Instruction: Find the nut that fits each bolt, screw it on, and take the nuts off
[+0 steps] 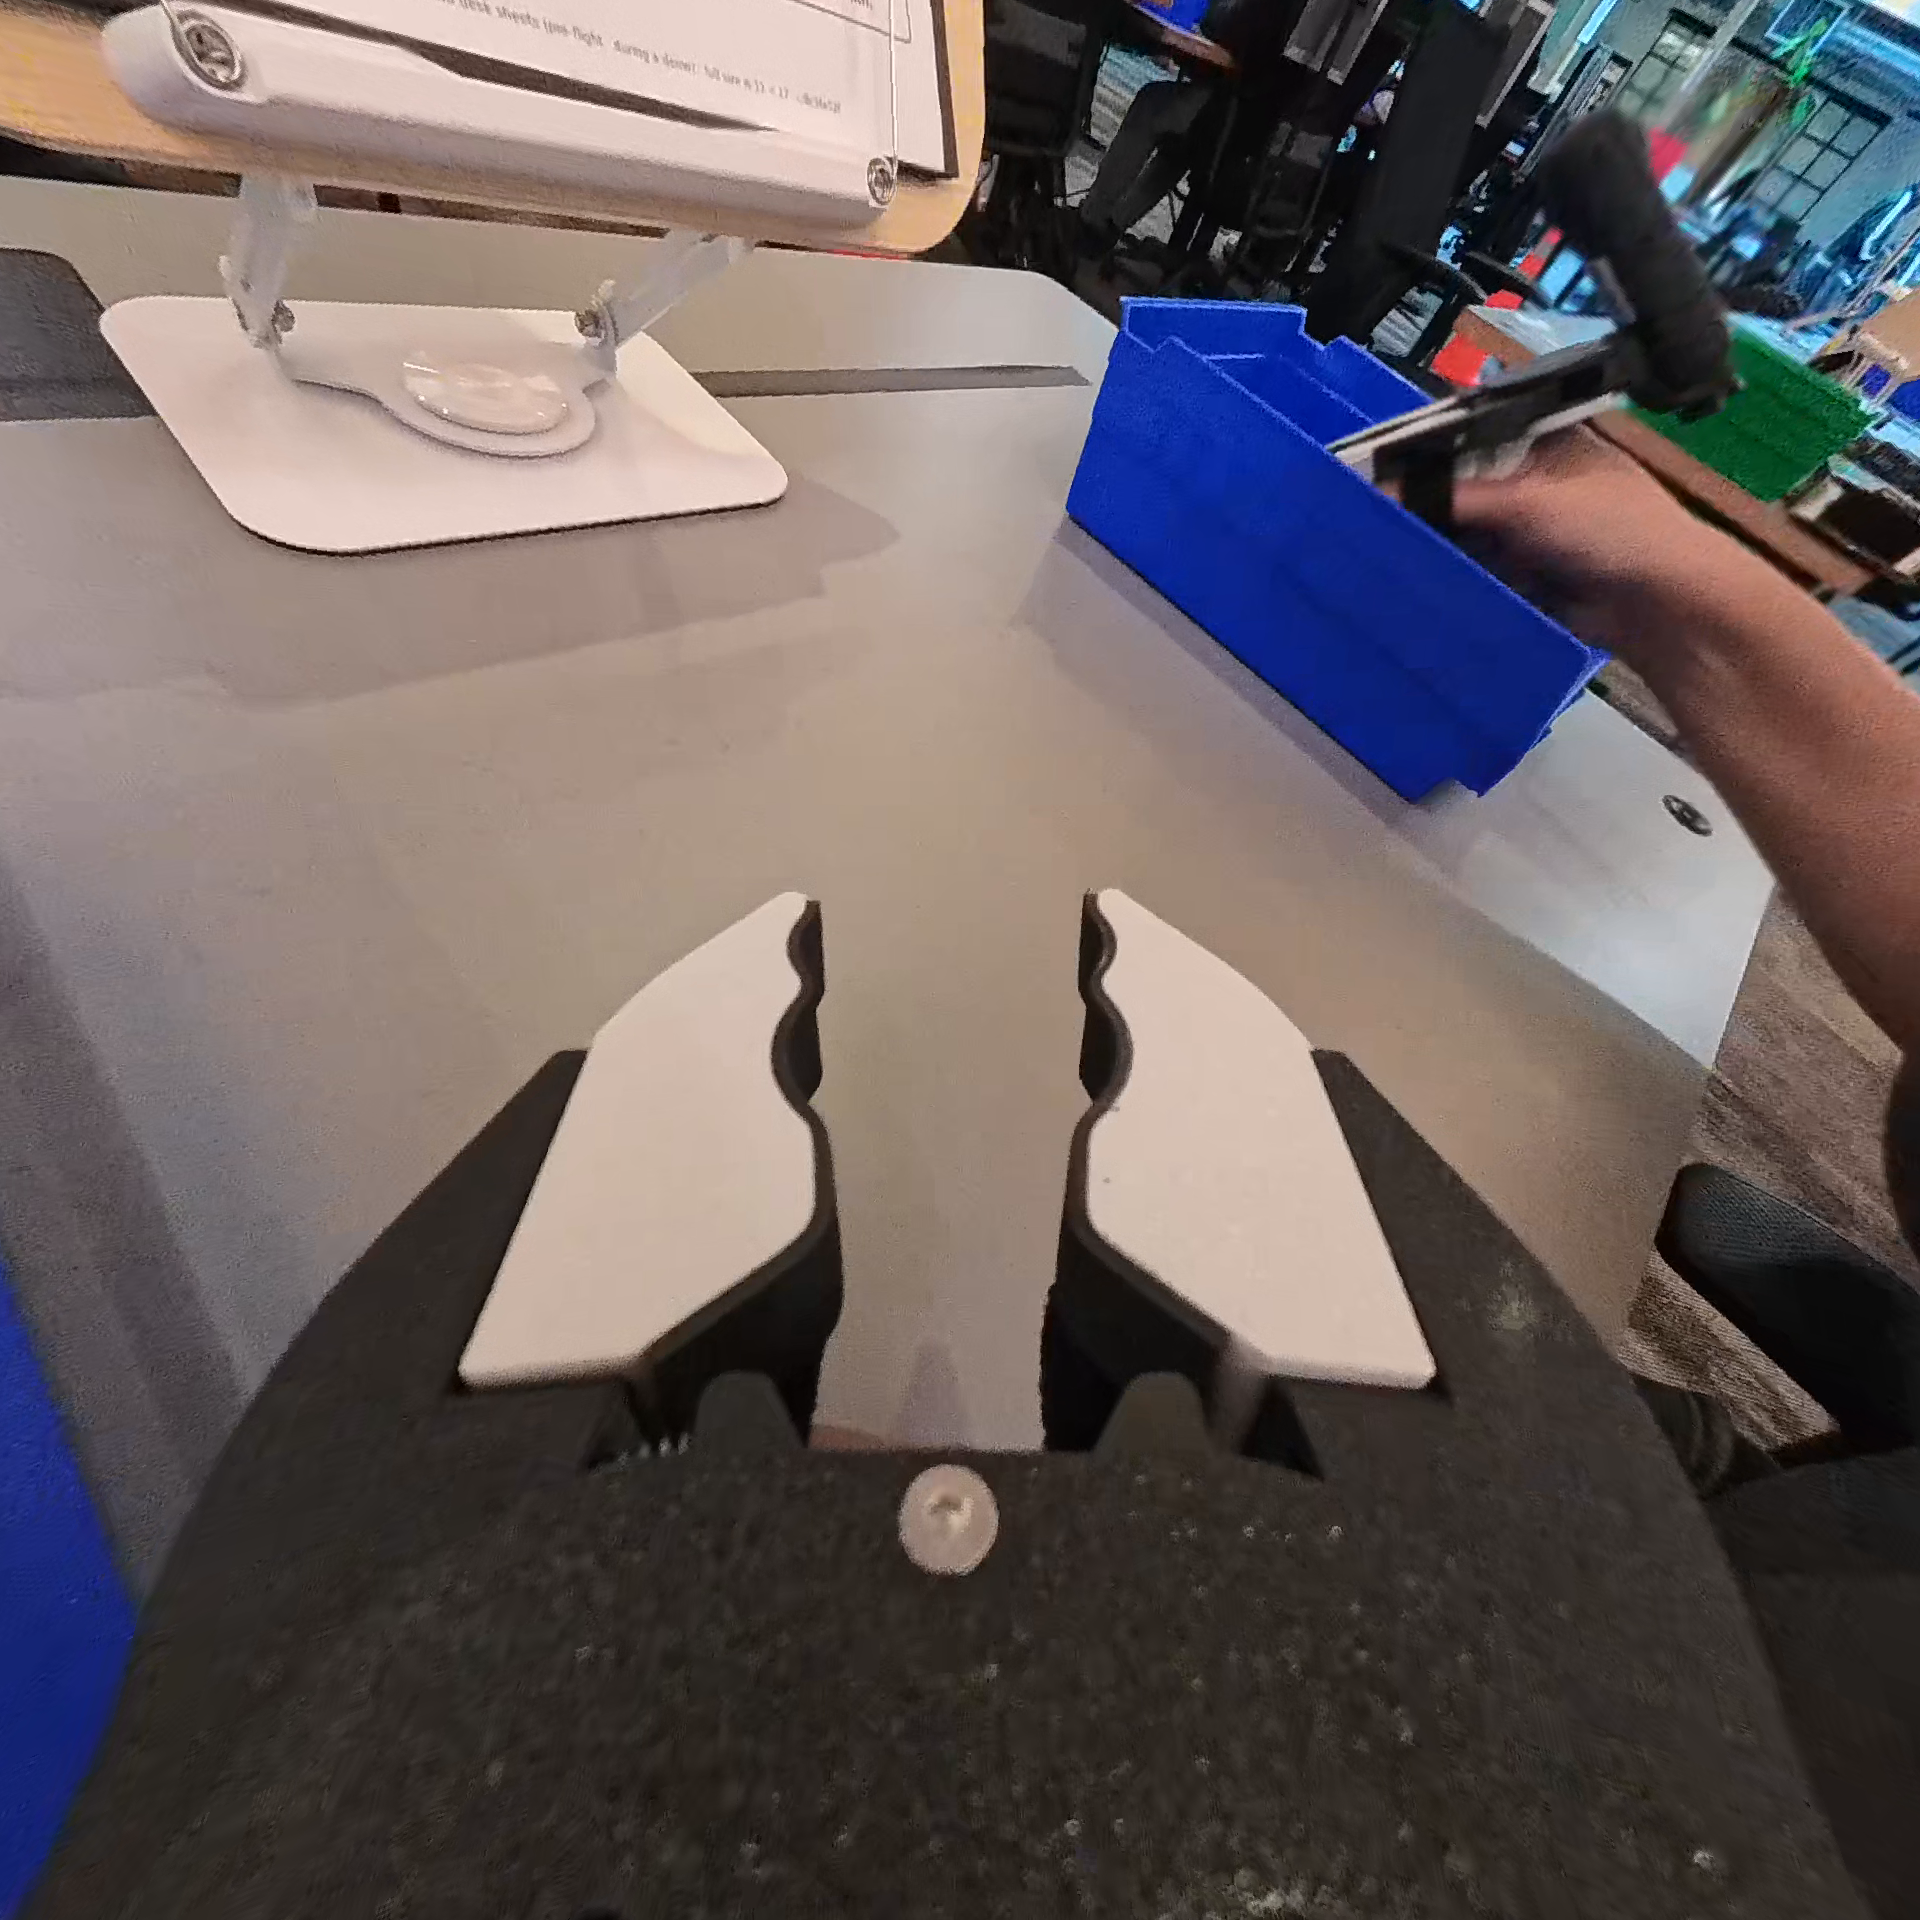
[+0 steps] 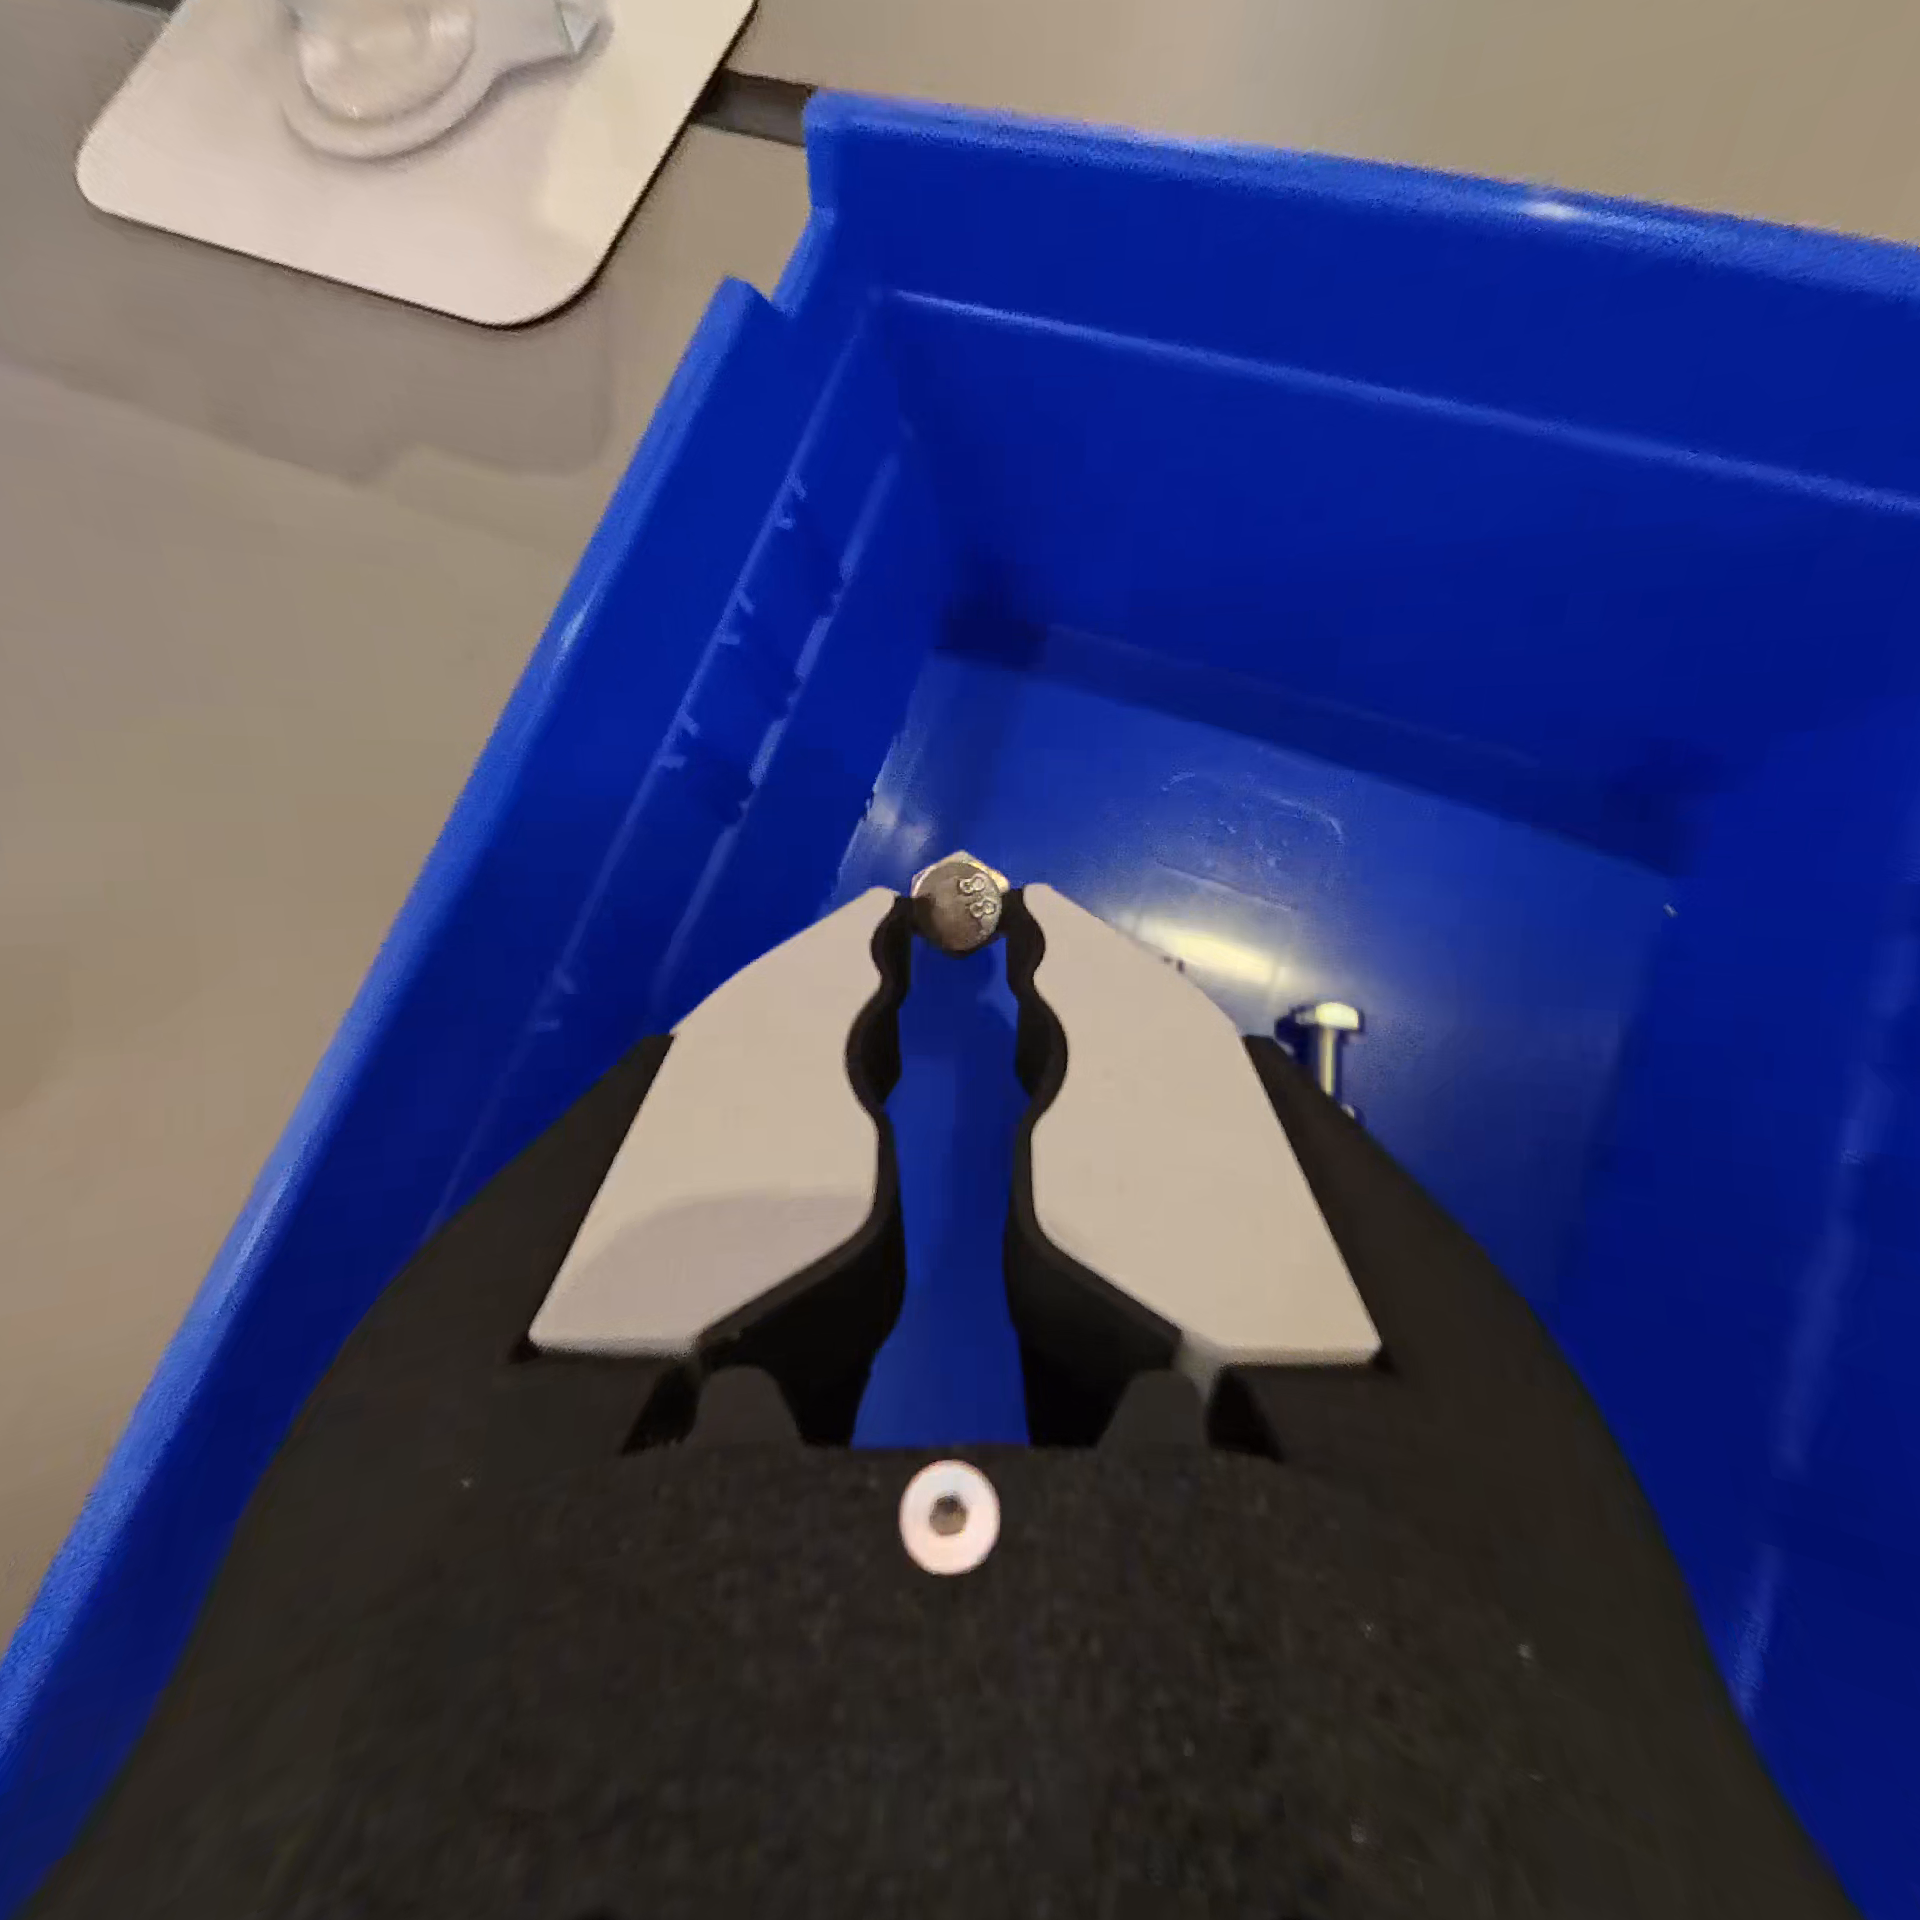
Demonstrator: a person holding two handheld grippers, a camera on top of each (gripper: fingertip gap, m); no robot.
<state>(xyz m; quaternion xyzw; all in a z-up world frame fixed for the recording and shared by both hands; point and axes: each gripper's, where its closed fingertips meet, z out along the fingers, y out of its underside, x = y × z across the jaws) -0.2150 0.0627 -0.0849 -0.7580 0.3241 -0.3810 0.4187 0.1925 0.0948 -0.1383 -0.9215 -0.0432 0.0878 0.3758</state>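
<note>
In the right wrist view, my right gripper is shut on the hex head of a silver bolt, held by the fingertips inside a blue bin. The bolt's shank is hidden behind its head. A second bolt lies on the bin floor to the right, partly hidden by my finger. In the left wrist view, my left gripper is open and empty above the grey table. The blue bin stands at the far right, with a hand holding the right gripper's body over it. No nuts show.
A white stand base carrying a tilted board with paper sits at the back left; it also shows in the right wrist view. Another blue object is at the left edge. A dark chair is beyond the table's right edge. About 40 cm separates my left fingertips from my right.
</note>
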